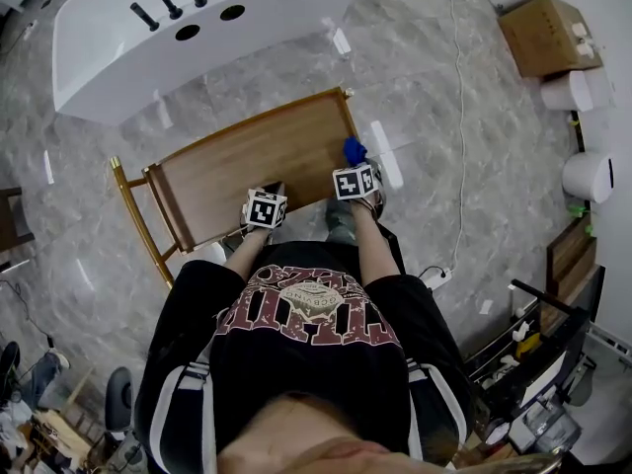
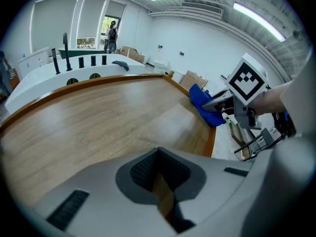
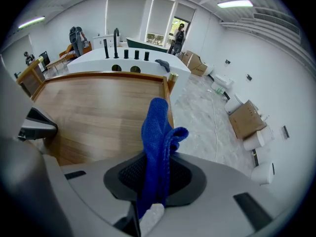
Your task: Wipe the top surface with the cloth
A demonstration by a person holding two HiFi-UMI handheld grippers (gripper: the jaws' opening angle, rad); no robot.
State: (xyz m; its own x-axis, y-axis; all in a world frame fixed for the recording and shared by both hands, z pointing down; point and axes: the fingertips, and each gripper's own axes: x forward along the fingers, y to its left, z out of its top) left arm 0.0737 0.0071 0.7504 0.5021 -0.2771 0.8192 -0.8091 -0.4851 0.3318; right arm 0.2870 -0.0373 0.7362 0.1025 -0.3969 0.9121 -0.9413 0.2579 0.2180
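Closest in, the person's black shirt [image 1: 306, 334] fills the near side, with both arms reaching to the near edge of the wooden table top [image 1: 247, 161]. The left gripper [image 2: 160, 179] sits low over the wood by that edge, its jaws pressed together with nothing between them. The right gripper [image 3: 155, 174] pinches the blue cloth [image 3: 157, 127], which stands up out of the jaws at the table's right edge. A white tub [image 1: 148, 47] stands beyond the far side.
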